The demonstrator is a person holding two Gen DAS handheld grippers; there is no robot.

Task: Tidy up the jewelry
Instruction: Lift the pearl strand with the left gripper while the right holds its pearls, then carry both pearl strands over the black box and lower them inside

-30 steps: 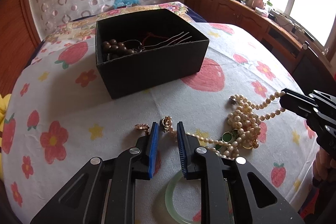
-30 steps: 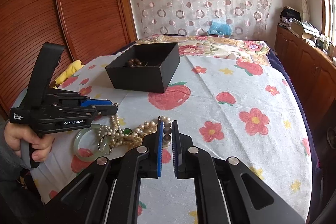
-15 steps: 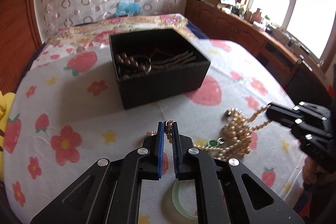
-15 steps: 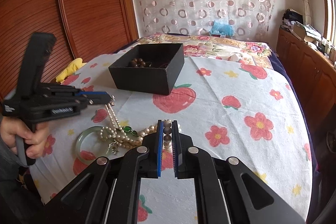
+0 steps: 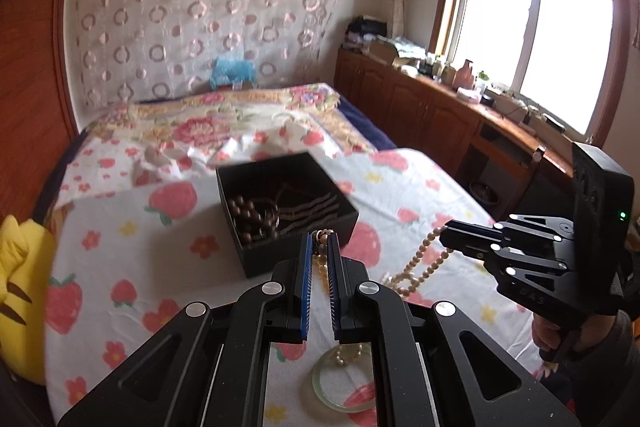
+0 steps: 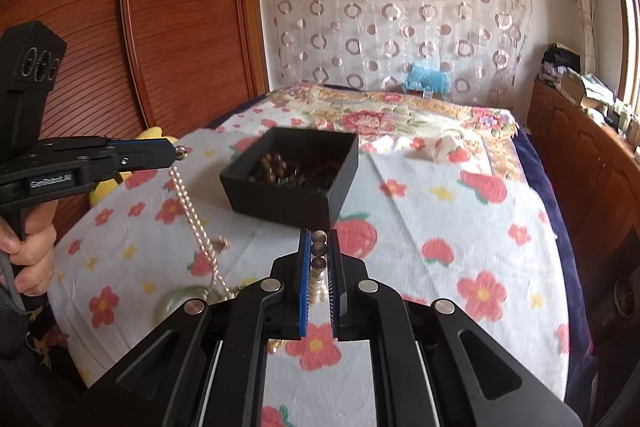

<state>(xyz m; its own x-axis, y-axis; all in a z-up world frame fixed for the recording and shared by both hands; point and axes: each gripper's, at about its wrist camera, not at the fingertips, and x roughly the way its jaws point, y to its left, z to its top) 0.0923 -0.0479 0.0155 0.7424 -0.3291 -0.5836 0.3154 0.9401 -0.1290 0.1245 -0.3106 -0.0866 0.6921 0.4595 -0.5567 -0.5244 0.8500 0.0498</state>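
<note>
Left wrist view: left tongs (image 5: 319,247) closed on one end of the pearl necklace (image 5: 420,261), beads pinched at the tips. Strand runs right to the right tongs (image 5: 448,239), also clamped on it, with slack drooping toward the bed sheet (image 5: 120,251). Black box (image 5: 286,211) sits just beyond the tips, open-topped, brown beads (image 5: 250,217) inside. Green bangle (image 5: 340,385) lies on the sheet below the tongs. Clear sheet left of the box; wooden cabinets (image 5: 420,107) along the right edge.

Right wrist view: right tongs (image 6: 319,255) grip several pearls stacked between the pads. Left tongs (image 6: 176,153) held raised at left, pointing level; necklace hangs down from them. Fingers (image 6: 32,247) wrap the handle. Open sheet (image 6: 460,227) right of the box (image 6: 296,175).
</note>
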